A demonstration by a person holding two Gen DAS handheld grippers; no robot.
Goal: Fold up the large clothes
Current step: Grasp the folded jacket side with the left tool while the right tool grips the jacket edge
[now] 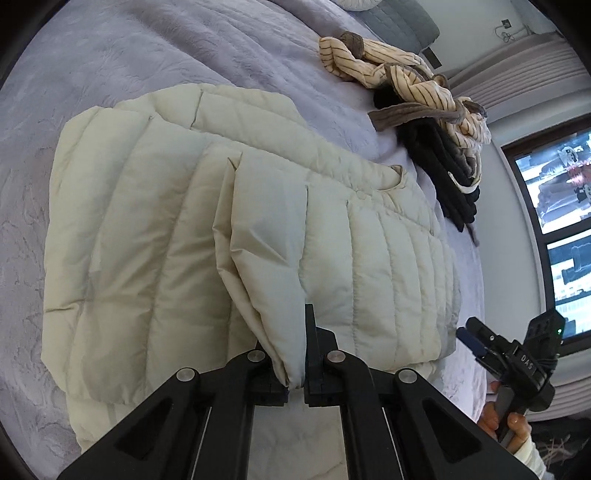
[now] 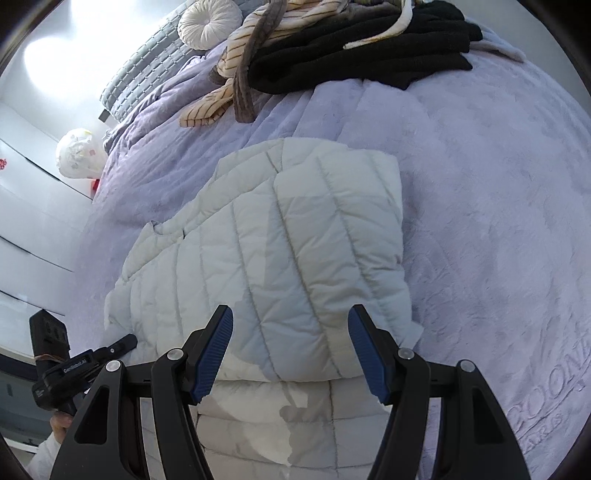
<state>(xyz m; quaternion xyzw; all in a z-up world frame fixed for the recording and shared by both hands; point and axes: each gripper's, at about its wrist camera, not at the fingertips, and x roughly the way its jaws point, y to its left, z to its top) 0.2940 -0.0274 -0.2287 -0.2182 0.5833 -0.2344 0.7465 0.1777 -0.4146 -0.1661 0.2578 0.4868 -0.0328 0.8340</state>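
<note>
- One cream quilted puffer jacket (image 1: 155, 229) lies spread on the lilac bedspread (image 1: 110, 74), puffy, with stitched channels running across it; one side is folded over onto the body.
- The left gripper (image 1: 295, 387) is pinched tight on a fold of the jacket's edge, the cloth bunched into a soft tube between its black fingers.
- The right gripper (image 2: 291, 354) hovers over the jacket's near hem with its two blue ribbed pads (image 2: 216, 350) spread apart, nothing between them.
- Beyond the jacket, toward the head of the bed, sits one heap of clothes: a cream garment with thin dark stripes (image 2: 236, 55) draped over a black fleecy one (image 2: 362, 51); there may be more pieces in it, I can't tell.
- Past that heap lie one round pleated white cushion (image 2: 208, 26) and a grey quilted pillow (image 2: 147, 70).
- The bedspread is plush with an embossed pattern.
</note>
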